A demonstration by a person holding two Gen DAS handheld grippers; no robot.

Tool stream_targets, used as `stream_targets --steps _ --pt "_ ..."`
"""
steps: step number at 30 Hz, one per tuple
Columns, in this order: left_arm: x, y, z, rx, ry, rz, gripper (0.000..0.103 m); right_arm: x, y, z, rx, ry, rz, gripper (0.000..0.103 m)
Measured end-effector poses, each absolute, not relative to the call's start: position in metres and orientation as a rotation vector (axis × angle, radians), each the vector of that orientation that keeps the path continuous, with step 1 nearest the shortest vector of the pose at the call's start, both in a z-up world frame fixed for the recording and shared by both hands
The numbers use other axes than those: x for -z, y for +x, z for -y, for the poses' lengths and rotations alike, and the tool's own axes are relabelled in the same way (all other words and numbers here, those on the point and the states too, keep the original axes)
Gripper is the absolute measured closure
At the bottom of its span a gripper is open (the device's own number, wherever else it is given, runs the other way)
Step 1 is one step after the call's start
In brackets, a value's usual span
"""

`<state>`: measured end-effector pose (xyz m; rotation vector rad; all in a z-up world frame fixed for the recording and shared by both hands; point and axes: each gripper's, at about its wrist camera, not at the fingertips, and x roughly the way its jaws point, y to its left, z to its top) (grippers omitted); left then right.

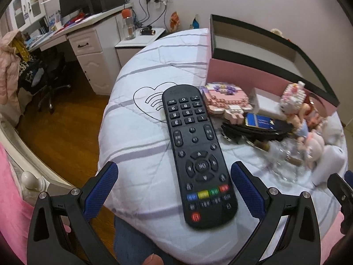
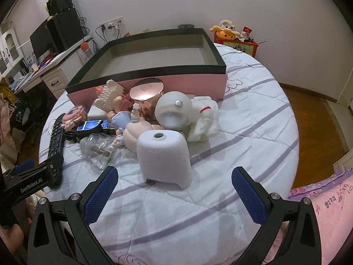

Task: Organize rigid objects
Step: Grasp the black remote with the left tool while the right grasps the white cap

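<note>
The long black plastic remote control is being approached by the spread left gripper, so closing on it, then carrying it to the pink cardboard box behind, is judged next.

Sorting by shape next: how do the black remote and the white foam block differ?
The remote is black, flat, long and covered in buttons; the foam block is white, chunky and plain apart from one hole on top. The remote lies flat; the block stands upright. Both rest on the striped bedspread.
</note>
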<state>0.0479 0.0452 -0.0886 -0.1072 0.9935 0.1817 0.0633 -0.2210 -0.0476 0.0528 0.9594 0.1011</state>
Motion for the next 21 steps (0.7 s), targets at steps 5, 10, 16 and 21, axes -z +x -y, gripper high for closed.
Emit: stream_targets --steps 5,10,16,21 --pt "0.100 0.059 -0.050 -0.191 -0.117 -0.989 0.000 0.058 0.073 0.221 -0.109 0.059 -0.972 0.005" --pt "0.102 0.065 -0.051 -0.187 -0.106 -0.973 0.000 0.067 0.080 0.219 -0.122 0.067 -0.977 0.013" --pt "0.101 0.061 -0.047 -0.171 -0.090 -0.948 0.008 0.071 0.080 0.215 -0.132 0.038 -0.969 0.035" --pt "0.094 0.051 -0.046 -0.150 -0.094 -0.925 0.041 0.068 0.076 0.214 -0.150 0.033 -0.947 0.048"
